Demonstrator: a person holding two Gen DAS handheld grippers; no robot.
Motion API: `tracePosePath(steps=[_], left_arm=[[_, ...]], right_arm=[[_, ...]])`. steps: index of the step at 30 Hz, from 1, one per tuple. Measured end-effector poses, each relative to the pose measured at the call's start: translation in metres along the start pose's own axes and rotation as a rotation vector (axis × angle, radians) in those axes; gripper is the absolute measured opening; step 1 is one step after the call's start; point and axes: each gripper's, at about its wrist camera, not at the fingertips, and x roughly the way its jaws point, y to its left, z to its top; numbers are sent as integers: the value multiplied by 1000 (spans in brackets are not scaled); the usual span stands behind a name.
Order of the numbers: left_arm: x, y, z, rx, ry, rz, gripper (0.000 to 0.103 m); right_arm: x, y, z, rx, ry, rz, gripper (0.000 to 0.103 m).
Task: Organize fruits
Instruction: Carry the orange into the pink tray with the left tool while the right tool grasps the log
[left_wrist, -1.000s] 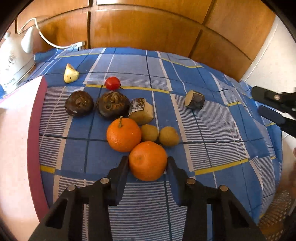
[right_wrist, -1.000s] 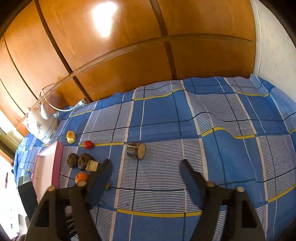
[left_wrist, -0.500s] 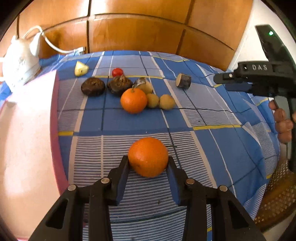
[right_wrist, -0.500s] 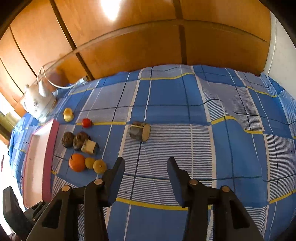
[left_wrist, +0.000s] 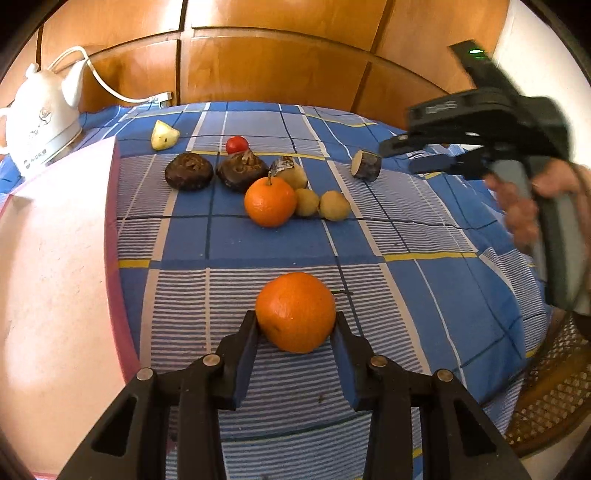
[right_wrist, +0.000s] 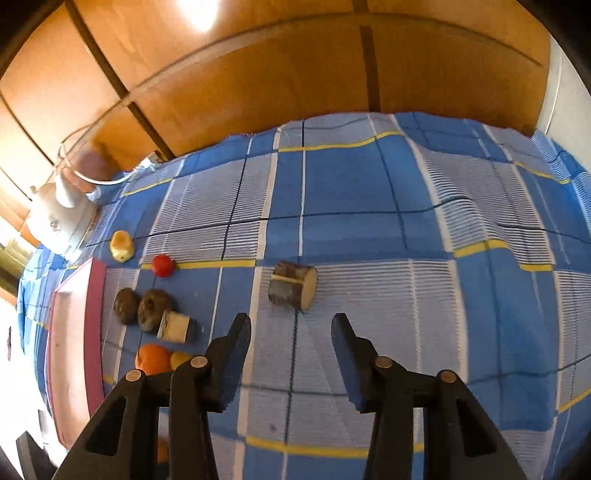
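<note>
Showing two oranges (left_wrist: 270, 201), two brown fruits (left_wrist: 188, 170), one tomato (left_wrist: 236, 144)

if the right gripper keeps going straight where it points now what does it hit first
Most likely the short log piece, which lies just ahead of the open right gripper. Depth is unclear, so it might meet the blue checked cloth just short of it instead.

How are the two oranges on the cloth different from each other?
The near orange is clamped between the left gripper's fingers, alone; the far orange lies free, beside two small yellow-green fruits. The far orange shows a stem on top; the near orange shows none. Both are round and bright orange.
</note>
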Motion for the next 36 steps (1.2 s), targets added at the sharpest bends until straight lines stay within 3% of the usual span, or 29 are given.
tracePosePath(steps=[5,7,10,15,24,28,30,32,36], left_arm=[[-22,6,4,-17,-41,-17,39],[-36,11,8,-35,-70,-27,39],[-63,33,14,-91,-127,-19,39],[-82,102,28,-239,-164,108,39],[-56,215,42,-453,-95,323,39],[-51,227,41,-451,-82,374,41],[-52,225,40,-434,-88,385,47],[-58,220,39,-430,-109,400,62],[-71,209,39,-427,-142,432,67]], right_arm=[[27,3,13,3,49,-6,46],[35,4,14,-27,65,-15,30],[32,10,10,-94,50,-37,29],[30,14,-4,-181,38,-54,29],[27,24,-4,-235,23,-36,29],[30,26,-3,-245,29,-37,29],[31,27,-4,-249,31,-39,29],[31,28,-3,-251,30,-41,29],[31,29,-3,-249,27,-40,29]])
